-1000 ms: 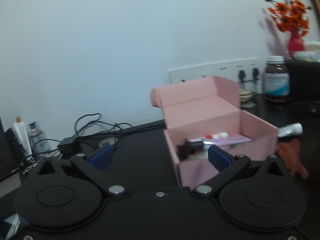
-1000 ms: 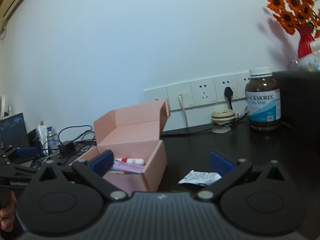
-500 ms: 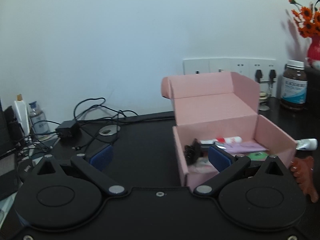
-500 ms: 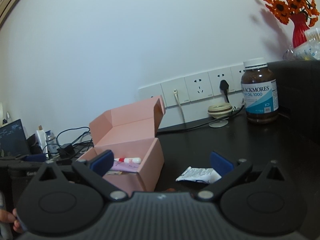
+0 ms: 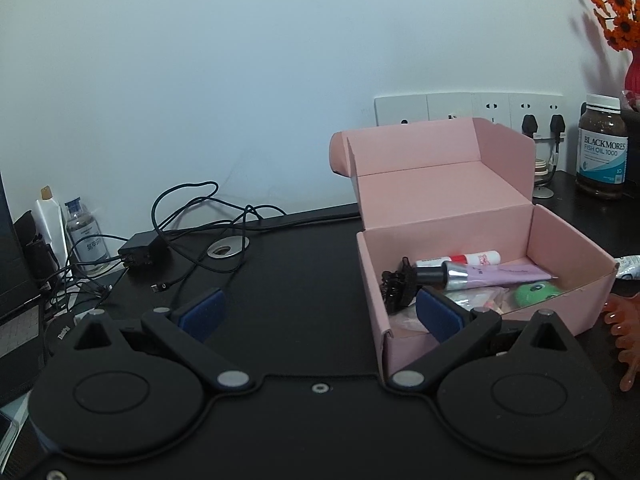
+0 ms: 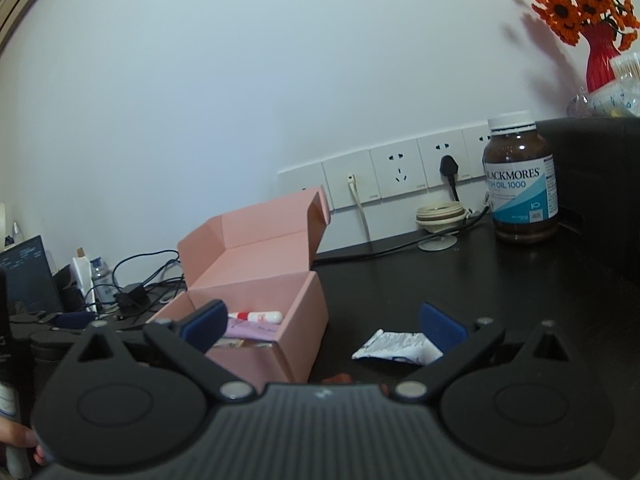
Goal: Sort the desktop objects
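Resting on the bench [image 5: 304,264], the pink box [image 5: 472,240] is seen with its lid up, tubes [image 5: 496,271] and a black clip [image 5: 398,290] inside. Both the left gripper [image 5: 318,314] and right gripper [image 6: 322,326] are held spread wide and empty; a white packet [image 6: 396,346] is seen between the right one's fingers [image 6: 442,326], and an orange clip [image 5: 626,340] beside the box.

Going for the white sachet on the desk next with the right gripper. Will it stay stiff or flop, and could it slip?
The white sachet looks crinkled and flat, so it probably flops and weighs little. It lies low on the black desk, so the fingers may slide over it. The right gripper is open, empty, and close to it.
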